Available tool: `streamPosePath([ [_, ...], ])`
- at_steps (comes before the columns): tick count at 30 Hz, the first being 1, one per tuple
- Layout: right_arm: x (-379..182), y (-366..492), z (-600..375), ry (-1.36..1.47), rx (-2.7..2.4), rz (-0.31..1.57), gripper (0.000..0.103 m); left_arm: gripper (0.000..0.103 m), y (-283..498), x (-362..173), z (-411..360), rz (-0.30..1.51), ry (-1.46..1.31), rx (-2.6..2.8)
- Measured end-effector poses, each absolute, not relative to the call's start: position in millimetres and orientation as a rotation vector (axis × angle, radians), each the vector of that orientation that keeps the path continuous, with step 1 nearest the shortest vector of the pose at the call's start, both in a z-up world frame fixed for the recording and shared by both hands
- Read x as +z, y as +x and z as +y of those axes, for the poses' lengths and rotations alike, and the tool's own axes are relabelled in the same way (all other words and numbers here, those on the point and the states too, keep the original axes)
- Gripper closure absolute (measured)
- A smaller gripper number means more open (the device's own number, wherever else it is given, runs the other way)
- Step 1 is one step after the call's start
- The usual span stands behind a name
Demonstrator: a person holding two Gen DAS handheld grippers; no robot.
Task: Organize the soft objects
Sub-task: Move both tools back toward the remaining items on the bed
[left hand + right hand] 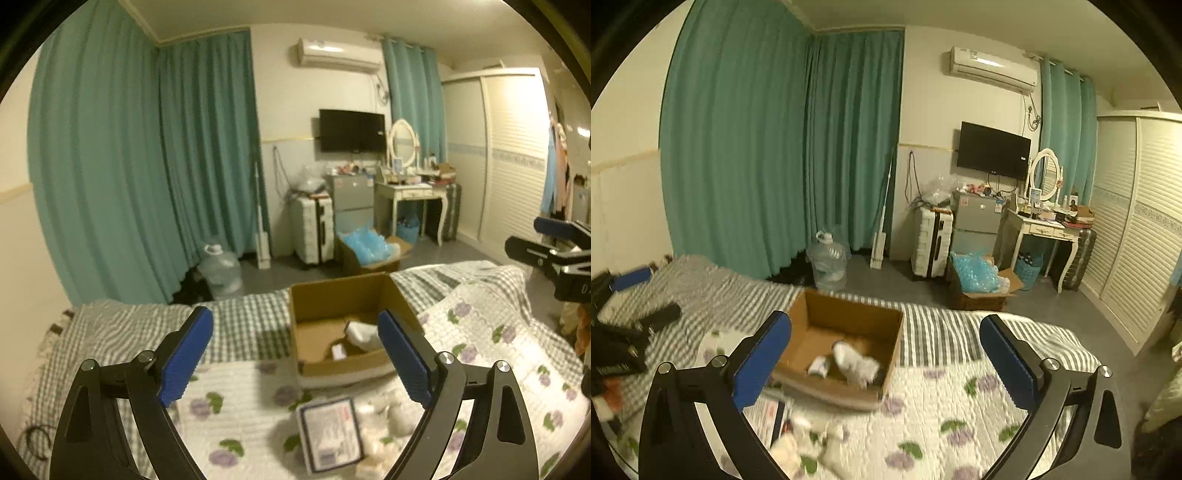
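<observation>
Tongs in both of your hands stand wide with nothing between them: your left tongs fill the bottom of the left wrist view, and your right tongs fill the bottom of the right wrist view. Just past them, in the middle of each view, an open cardboard box sits on the bed, with a soft white thing lying inside it. More soft white things lie blurred on the flowery blanket beside a flat packet, low in the frame.
</observation>
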State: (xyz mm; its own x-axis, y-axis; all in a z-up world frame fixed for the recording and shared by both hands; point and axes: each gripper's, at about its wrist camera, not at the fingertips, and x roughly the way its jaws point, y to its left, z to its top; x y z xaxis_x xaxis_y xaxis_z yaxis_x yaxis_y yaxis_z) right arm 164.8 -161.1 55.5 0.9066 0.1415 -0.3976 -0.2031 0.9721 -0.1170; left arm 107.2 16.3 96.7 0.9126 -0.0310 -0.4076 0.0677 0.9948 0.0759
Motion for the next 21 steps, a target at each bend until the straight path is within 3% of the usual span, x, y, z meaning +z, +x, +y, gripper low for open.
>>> streamPosePath([
  [9,-42,136,-140,-0.145,0.206,0.447,0.000,0.011,81,12,17,0.497,0.096,0.010],
  [16,-151,153,-108,-0.145,0.348,0.659,0.000,0.011,90,-87,24,0.684,0.043,0.003],
  [21,-201,152,-87,-0.232,0.381,0.702,0.000,0.011,95,-107,34,0.775,-0.041,-0.032],
])
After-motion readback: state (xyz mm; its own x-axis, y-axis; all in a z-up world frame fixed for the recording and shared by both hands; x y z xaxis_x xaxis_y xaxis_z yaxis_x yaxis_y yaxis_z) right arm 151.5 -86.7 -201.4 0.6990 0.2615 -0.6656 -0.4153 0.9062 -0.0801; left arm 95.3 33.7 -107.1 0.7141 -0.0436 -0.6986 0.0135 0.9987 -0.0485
